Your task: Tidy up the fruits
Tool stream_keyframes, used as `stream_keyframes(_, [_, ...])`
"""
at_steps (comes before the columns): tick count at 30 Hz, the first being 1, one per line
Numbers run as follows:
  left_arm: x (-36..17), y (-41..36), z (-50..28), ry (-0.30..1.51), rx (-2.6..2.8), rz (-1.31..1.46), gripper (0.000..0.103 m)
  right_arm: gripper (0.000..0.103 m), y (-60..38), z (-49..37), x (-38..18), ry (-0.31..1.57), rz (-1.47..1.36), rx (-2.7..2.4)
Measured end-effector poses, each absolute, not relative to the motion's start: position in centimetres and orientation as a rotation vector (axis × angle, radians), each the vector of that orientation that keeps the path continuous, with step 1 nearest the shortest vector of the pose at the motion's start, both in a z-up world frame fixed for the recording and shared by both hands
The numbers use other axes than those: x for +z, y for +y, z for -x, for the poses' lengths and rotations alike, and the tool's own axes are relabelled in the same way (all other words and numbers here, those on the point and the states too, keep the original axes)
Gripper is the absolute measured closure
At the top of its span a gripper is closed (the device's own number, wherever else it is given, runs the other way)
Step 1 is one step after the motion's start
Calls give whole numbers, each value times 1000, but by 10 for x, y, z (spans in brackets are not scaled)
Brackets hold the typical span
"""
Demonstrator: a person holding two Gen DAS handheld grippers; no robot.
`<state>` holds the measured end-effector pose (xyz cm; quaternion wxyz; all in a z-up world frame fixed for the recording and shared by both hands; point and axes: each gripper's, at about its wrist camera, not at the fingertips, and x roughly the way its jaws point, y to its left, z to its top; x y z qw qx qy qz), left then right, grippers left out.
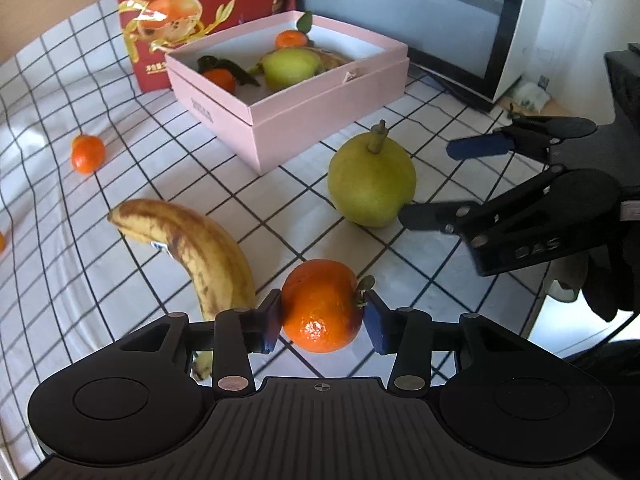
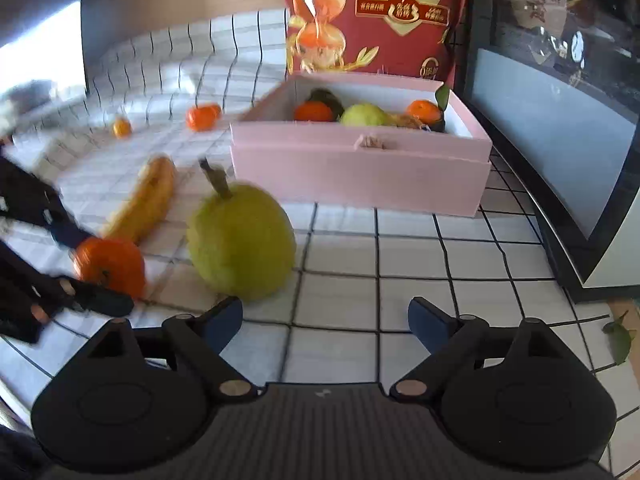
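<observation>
Fingers of the left gripper [image 1: 322,320] squeeze an orange [image 1: 322,306] beside the banana [image 1: 192,248]; the right gripper [image 2: 325,322] gapes wide, holding nothing. Bare cloth [image 2: 400,256] lies between pear [image 2: 240,240] and pink box [image 2: 360,168].

The left gripper [image 1: 322,318] pinches a mandarin [image 1: 322,306]. A banana [image 1: 192,248] and a pear [image 1: 370,182] lie before the pink box [image 1: 304,120]

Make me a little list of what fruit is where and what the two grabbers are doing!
in the pink box: two tangerines, a pear, a banana
loose on the cloth: banana, big pear, small tangerine
left gripper: closed on a tangerine
right gripper: open, empty, beside the big pear
</observation>
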<state>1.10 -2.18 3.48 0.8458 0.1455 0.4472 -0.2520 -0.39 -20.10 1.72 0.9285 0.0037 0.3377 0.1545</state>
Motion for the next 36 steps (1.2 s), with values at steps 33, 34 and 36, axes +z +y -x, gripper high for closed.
stream_keyframes(33, [138, -42, -206, 710, -485, 72, 55, 41, -214, -27, 97, 581, 18, 295])
stream_keyframes(34, [135, -49, -220, 720, -484, 64, 55, 41, -217, -27, 95, 592, 19, 282])
stream_keyframes(36, [117, -65, -252, 768, -481, 56, 55, 41, -222, -25, 90, 616, 12, 258])
